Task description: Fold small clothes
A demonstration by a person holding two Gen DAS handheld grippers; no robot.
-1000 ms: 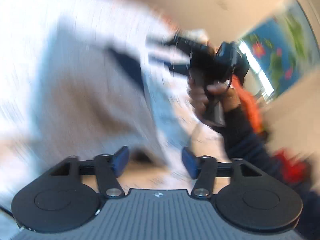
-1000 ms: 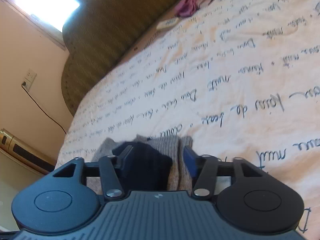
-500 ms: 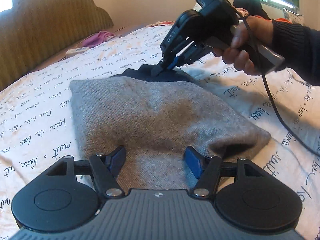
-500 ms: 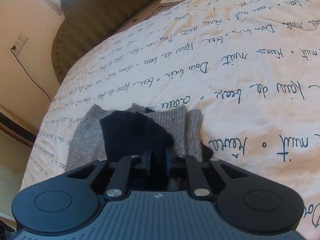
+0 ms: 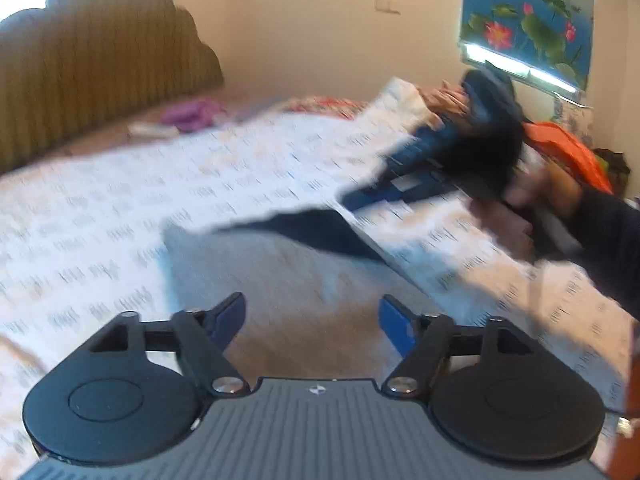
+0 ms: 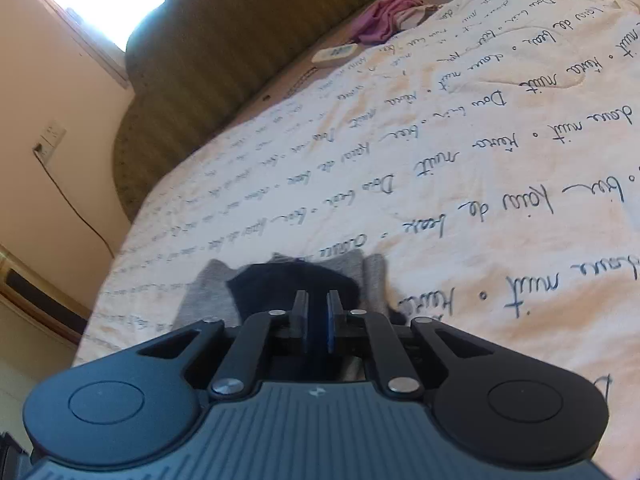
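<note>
The right claw (image 6: 318, 326) has its blue pads together, with almost no gap; whether cloth is pinched between them cannot be told from here. Just beyond its tip lies the dark sock (image 6: 292, 284), on top of the grey knit garment (image 6: 208, 296), both resting on the bed's script-printed quilt (image 6: 460, 152). The left claw (image 5: 312, 320) stands wide apart and empty, low over the near part of the grey garment (image 5: 280, 280). The left view is blurred. To fold well, the left claw should probably pin or take the near edge while the right carries its end across, keeping layers flat and edges aligned. Beyond lie the headboard (image 6: 224, 60) and a pink cloth (image 6: 384, 20).
</note>
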